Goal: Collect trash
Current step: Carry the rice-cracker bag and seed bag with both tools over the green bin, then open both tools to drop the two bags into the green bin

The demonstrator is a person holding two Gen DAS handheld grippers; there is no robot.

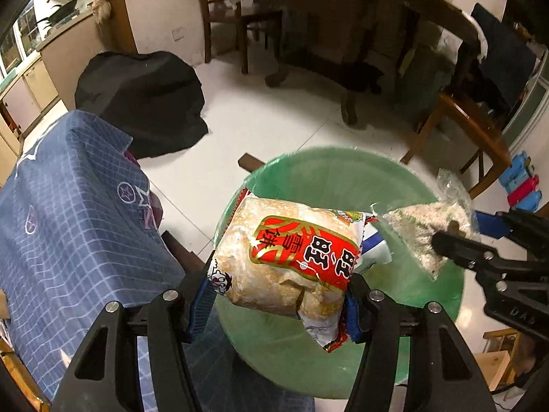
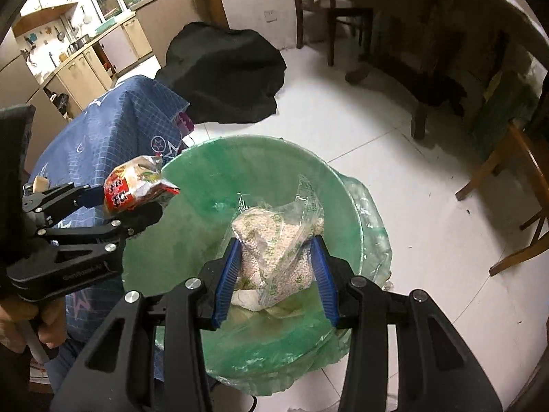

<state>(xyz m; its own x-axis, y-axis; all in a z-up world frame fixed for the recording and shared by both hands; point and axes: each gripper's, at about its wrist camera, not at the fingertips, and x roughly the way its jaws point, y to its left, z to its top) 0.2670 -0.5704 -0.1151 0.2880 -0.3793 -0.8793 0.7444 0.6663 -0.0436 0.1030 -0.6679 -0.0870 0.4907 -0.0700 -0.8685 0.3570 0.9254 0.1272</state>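
Note:
My left gripper [image 1: 279, 295] is shut on a red and clear rice cracker packet [image 1: 291, 257] and holds it over the near left rim of a bin lined with a green bag [image 1: 329, 171]. In the right wrist view the left gripper [image 2: 137, 202] with its packet [image 2: 137, 185] is at the bin's left rim. My right gripper [image 2: 276, 274] is shut on a clear bag of white grains [image 2: 274, 247] above the open bin [image 2: 212, 178]. In the left wrist view that bag [image 1: 425, 230] hangs at the right, held by the right gripper [image 1: 456, 237].
A low table under a blue grid cloth [image 1: 68, 213] stands just left of the bin. A black cloth heap [image 1: 144, 99] lies on the white tile floor behind. Wooden chairs [image 1: 470, 127] and a round dining table [image 1: 360, 7] stand at the back and right.

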